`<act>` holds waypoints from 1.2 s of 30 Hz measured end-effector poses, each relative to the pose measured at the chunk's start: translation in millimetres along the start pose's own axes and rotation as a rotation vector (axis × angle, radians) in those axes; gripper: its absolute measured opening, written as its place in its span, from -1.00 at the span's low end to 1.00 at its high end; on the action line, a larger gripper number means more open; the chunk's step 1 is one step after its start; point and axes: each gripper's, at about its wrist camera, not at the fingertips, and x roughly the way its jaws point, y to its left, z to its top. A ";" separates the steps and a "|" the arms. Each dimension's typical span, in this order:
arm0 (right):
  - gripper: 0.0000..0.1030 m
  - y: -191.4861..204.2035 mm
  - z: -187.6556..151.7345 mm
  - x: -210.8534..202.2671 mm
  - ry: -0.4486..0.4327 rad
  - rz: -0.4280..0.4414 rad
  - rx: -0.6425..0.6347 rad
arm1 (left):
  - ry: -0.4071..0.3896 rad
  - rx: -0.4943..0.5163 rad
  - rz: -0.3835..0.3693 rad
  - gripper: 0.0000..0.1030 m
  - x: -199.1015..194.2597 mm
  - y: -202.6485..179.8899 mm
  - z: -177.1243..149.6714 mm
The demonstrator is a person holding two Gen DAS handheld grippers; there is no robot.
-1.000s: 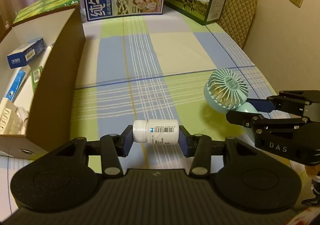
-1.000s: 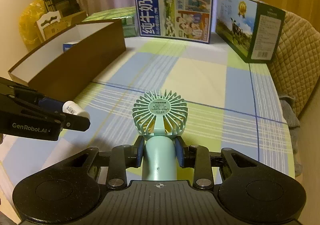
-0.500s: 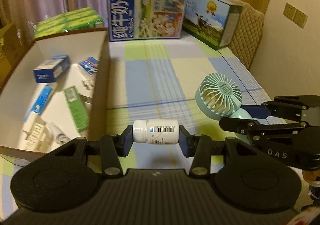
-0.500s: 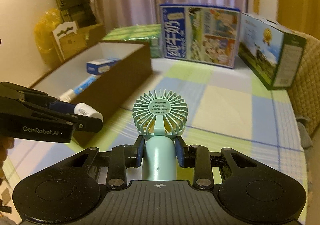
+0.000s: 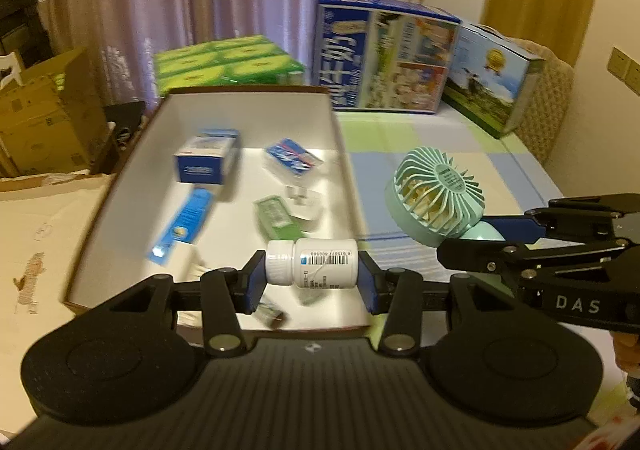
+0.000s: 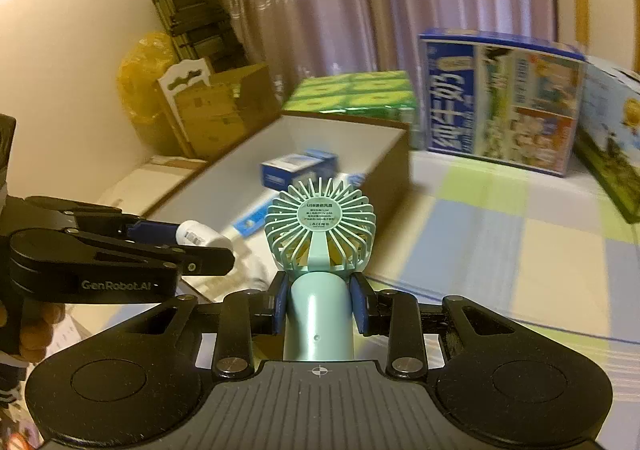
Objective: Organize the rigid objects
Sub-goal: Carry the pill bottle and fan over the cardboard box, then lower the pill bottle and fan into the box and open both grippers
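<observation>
Both grippers have swung toward the brown-walled, white-lined cardboard box [image 5: 120, 186] since a second ago, when it sat off at the left edge of the left wrist view; it now fills the middle of that view. Your left gripper [image 5: 311, 282] is part-closed, its blue pads clamped end to end on the white plastic pill bottle with a barcode label [image 5: 316, 262], which lies crosswise and appears to hang over the near end of the box. Your right gripper [image 6: 318, 308] is closed narrow on the pale mint handle of the small handheld fan [image 6: 320, 226], fan head upright and ahead of the fingers, apparently over the box's right wall or just outside it; you cannot tell which from these views. Risks, as judged: the bottle is pinched only by cap and base, so a quick swing could let it pivot or slip out short of the box. Below it lie the blue carton [image 5: 206, 162], the blue tube [image 5: 184, 224] and the green packet [image 5: 276, 216]; a drop from height could bounce off them. The fan head stands near the left gripper's outer finger, so closing the gap further could knock the two together. Fan head carried low would catch the box wall. Background is motion-blurred, so judge the rim carefully.
</observation>
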 end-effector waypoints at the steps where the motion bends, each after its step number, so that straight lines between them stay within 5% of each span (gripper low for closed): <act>1: -0.43 6.0 4.6 6.5 0.002 0.005 0.000 | -0.001 -0.002 0.006 -0.19 0.1 7.7 1.1; 18: -0.43 51.8 45.9 119.8 0.100 -0.037 0.074 | 0.075 0.093 -0.006 -0.19 53.7 105.6 25.5; 32: -0.43 48.6 54.6 162.4 0.154 -0.091 0.099 | 0.132 0.128 -0.028 -0.19 103.9 129.4 43.7; 36: -0.43 47.0 57.8 169.2 0.162 -0.099 0.104 | 0.137 0.125 -0.026 0.00 113.4 134.6 48.8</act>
